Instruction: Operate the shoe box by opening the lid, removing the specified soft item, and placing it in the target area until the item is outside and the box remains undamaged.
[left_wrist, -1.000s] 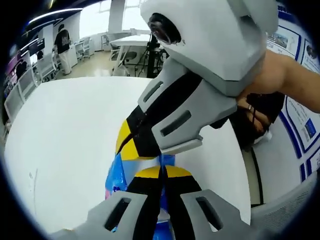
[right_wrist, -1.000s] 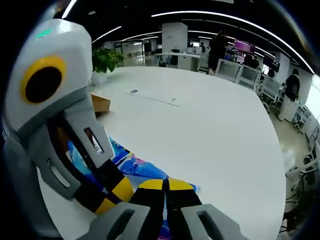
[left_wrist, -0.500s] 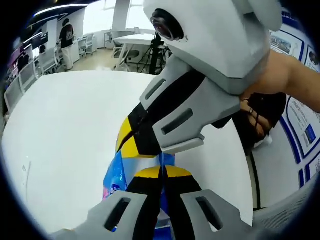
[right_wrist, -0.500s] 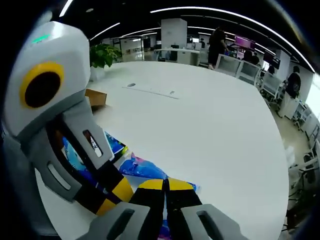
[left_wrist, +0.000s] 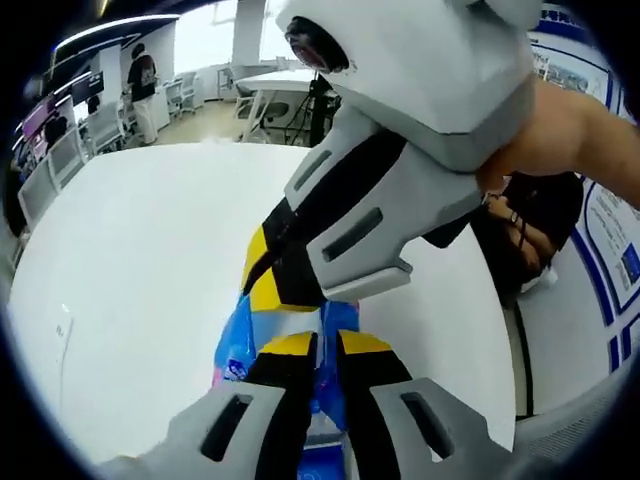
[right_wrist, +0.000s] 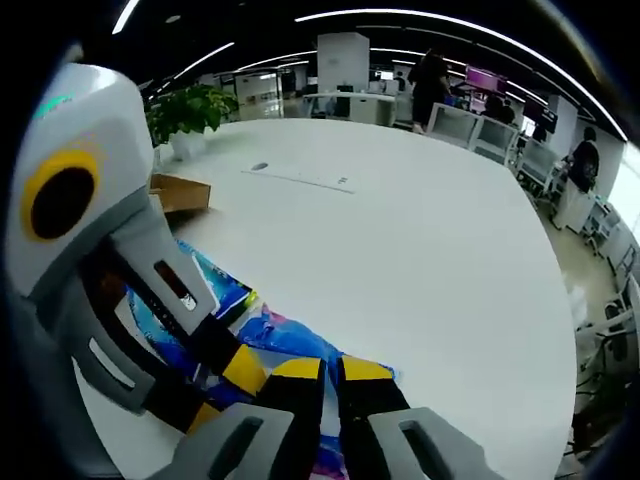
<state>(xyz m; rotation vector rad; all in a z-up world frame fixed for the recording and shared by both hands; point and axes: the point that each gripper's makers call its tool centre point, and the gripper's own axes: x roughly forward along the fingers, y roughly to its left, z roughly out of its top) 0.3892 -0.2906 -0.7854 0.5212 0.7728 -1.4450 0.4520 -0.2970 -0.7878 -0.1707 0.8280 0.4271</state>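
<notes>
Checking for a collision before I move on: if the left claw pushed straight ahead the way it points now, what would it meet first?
Most likely the right claw: it crosses just beyond the left claw, both closed on the blue soft pack. Beyond that lies bare white table. Depth is hard to judge here.

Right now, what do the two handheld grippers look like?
Both match: the right gripper and left gripper have grey slotted shells and black jaws tipped with yellow. The left one's pale grey housing carries a yellow-ringed black disc and a small green light.
</notes>
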